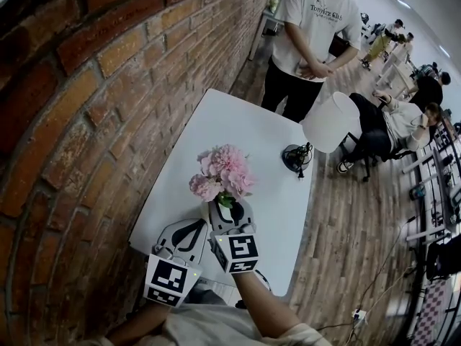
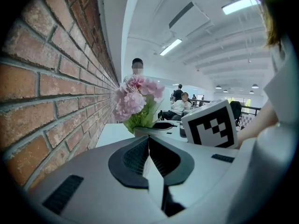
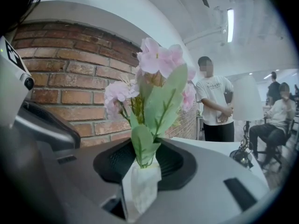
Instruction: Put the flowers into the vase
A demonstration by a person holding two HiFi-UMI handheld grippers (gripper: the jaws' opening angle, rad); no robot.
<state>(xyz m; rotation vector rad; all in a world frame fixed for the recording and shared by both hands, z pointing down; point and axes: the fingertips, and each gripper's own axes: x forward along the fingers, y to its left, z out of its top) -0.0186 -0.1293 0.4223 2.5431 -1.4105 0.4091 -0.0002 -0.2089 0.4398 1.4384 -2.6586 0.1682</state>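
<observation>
Flowers [image 1: 222,170], likely light and easily crushed, sit in the white vase [image 3: 141,185] on the table [image 1: 241,125]; the right gripper [image 1: 230,211] has its jaws apart around the vase, the left gripper [image 2: 148,141] is closed and empty; take hold low on the stems [image 3: 137,107]

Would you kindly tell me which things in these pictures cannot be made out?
1. Pink flowers' stems: lower ends inside the small white vase, right gripper view.
2. Vase's base: covered by the right gripper, head view.
3. Print on the standing person's white T-shirt: too small, blurred, every view.
</observation>
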